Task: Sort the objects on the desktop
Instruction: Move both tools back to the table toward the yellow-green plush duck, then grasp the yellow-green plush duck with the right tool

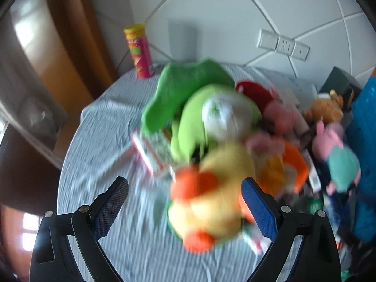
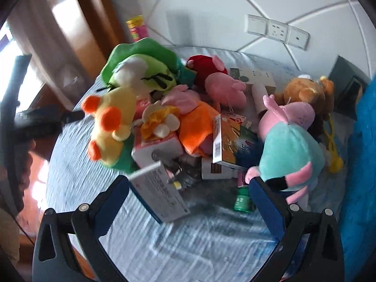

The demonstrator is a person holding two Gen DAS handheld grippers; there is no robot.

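A heap of plush toys and small boxes lies on a round table with a pale striped cloth. In the blurred left wrist view my left gripper is open, and a yellow plush with orange spots lies between its fingers, close to the right finger. My right gripper is open too. A white printed box sits tilted between its fingers, and a pink pig plush in a teal dress leans by the right finger. The yellow plush is at the heap's left.
A green frog plush, a red plush, pink pigs, a brown bear, an orange box and a green jar crowd the heap. A snack can stands at the back. Blue fabric borders the right.
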